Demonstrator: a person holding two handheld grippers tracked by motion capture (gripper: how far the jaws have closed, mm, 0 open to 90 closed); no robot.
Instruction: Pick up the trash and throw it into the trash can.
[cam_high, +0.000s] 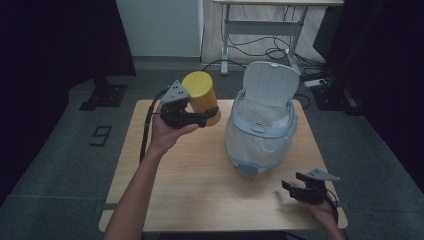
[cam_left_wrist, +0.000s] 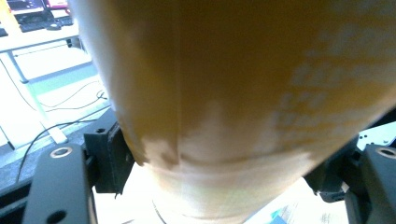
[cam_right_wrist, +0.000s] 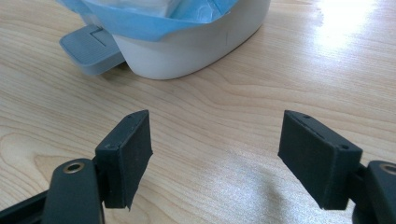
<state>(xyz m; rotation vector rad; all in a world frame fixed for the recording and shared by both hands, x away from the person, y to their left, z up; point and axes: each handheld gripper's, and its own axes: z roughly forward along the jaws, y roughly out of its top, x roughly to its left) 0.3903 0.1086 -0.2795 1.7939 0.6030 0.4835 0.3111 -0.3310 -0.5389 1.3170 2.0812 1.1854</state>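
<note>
Yellow can (cam_high: 201, 96) is pinched between the jaws of the left gripper (cam_high: 206, 119), held up off the wooden table (cam_high: 190, 185) just left of the bin (cam_high: 260, 135), tilted with its top leaning toward the camera; in the left gripper view the can's side (cam_left_wrist: 243, 93) sits right between both black jaws. Bin stands mid-table with its lid flipped up, a blue-edged liner over the rim and a grey pedal (cam_right_wrist: 91, 46) at the front. Right gripper (cam_high: 295, 186) rests low at the table's near right corner, jaws spread wide and holding nothing, pointed at the bin's base.
</note>
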